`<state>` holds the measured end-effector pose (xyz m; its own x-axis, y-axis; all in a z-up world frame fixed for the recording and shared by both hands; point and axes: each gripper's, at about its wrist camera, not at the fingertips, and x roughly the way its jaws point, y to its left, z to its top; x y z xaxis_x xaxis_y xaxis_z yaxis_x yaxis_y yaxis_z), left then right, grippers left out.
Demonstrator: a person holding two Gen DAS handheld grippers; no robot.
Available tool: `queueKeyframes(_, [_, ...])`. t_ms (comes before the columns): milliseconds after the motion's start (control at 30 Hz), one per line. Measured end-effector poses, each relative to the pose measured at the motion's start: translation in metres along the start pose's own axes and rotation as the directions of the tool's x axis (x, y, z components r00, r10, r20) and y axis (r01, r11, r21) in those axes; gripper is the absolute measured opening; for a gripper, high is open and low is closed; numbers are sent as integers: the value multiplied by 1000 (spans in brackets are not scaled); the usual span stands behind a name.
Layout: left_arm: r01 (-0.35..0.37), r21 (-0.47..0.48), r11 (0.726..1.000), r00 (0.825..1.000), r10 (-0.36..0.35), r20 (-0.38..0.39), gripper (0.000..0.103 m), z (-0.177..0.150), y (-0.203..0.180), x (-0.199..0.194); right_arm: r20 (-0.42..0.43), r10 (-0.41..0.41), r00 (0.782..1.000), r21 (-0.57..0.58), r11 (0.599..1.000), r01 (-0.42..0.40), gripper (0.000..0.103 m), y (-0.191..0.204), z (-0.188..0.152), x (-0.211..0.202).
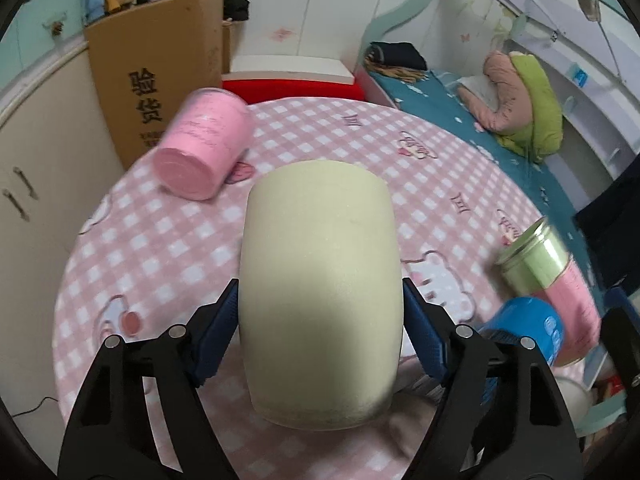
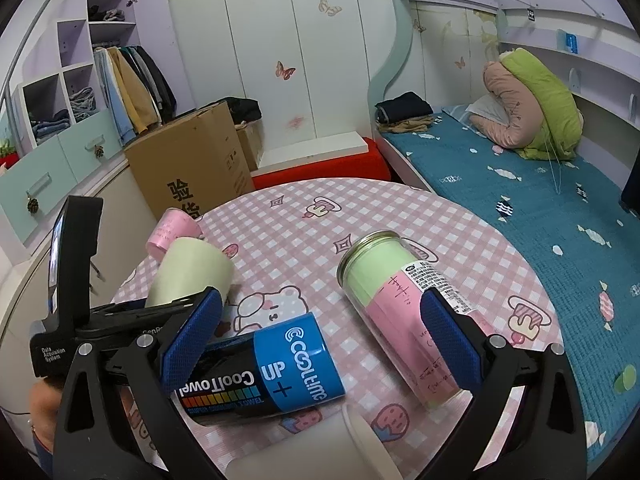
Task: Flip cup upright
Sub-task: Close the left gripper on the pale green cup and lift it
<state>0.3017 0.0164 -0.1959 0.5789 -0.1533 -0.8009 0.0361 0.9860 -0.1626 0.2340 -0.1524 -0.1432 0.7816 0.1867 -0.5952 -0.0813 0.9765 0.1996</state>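
The pale green cup [image 1: 320, 288] fills the near middle of the left wrist view, clamped between the blue pads [image 1: 218, 336] of the left hand-held gripper [image 1: 320, 336], one pad pressed on each side of its wall. Its closed base faces away from the camera, and it is held above the round desk [image 1: 168, 240] with the pink checked cloth (in the right wrist view it appears tilted, at the left). Beyond it a pink cup [image 1: 204, 142] lies on its side near the far left edge of the desk.

The right hand-held gripper [image 2: 320, 344] is spread open, gripping nothing. Between its fingers lie a blue-and-black towel can [image 2: 268, 372] and a green-and-pink tin [image 2: 400, 320], both on their sides. A white cup [image 2: 320, 448] lies at the bottom edge.
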Motion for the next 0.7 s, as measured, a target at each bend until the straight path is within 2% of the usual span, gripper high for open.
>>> queueKeyframes(100, [-9, -5, 1000, 1000, 9, -7, 77, -8, 13, -10, 9, 9, 1000, -8, 1000, -9, 96, 5, 0, -8])
queueKeyframes(300, [-34, -18, 999, 999, 34, -23, 77, -46, 28, -45, 13, 18, 1000, -37, 999, -17, 96, 23, -7, -24])
queueKeyframes(533, [-10, -28, 1000, 999, 9, -31, 77, -87, 19, -74, 2, 5, 1000, -68, 998, -5, 96, 38, -27, -43])
queueKeyframes(700, [3, -23, 1000, 999, -4, -35, 77, -104, 6, -84, -6, -6, 1000, -71, 997, 5, 96, 39, -39, -58])
